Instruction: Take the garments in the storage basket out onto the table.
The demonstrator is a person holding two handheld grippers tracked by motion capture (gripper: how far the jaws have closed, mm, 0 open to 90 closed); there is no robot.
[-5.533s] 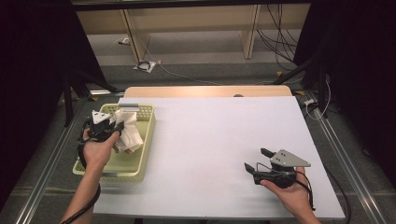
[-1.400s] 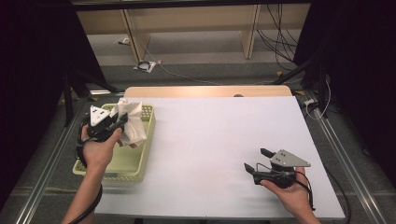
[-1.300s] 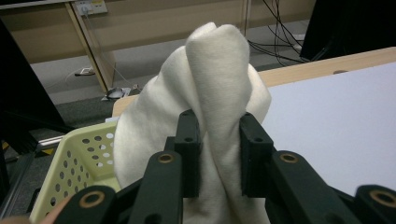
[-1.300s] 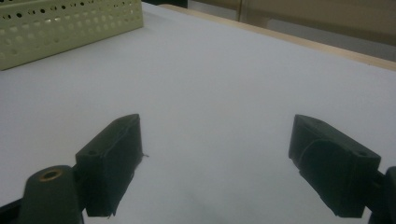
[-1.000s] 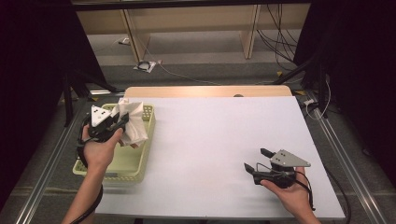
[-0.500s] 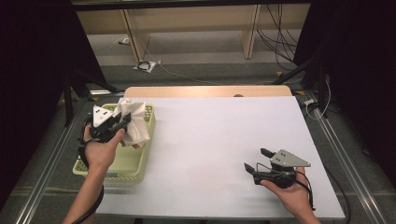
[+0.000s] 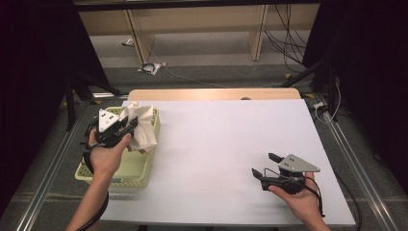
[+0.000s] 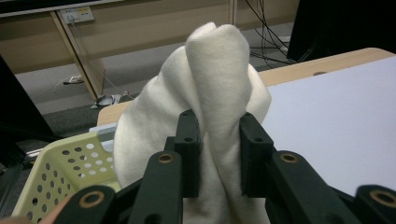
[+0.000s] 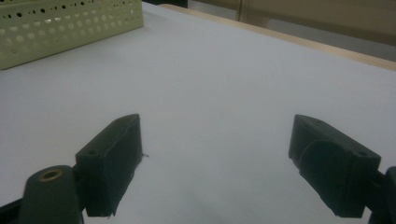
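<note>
White tabletop (image 7: 216, 144) ran bare across the middle, so I had room to lay something out. My left gripper (image 8: 217, 140) was clamped on a fold of the cream cloth (image 8: 205, 93), held up over the far end of the pale yellow perforated basket (image 7: 120, 171), clear of its rim, I judged, to lift it out. My right gripper (image 7: 264, 166) rested low near the table's front, jaws wide and empty, apparently waiting to take a corner.
</note>
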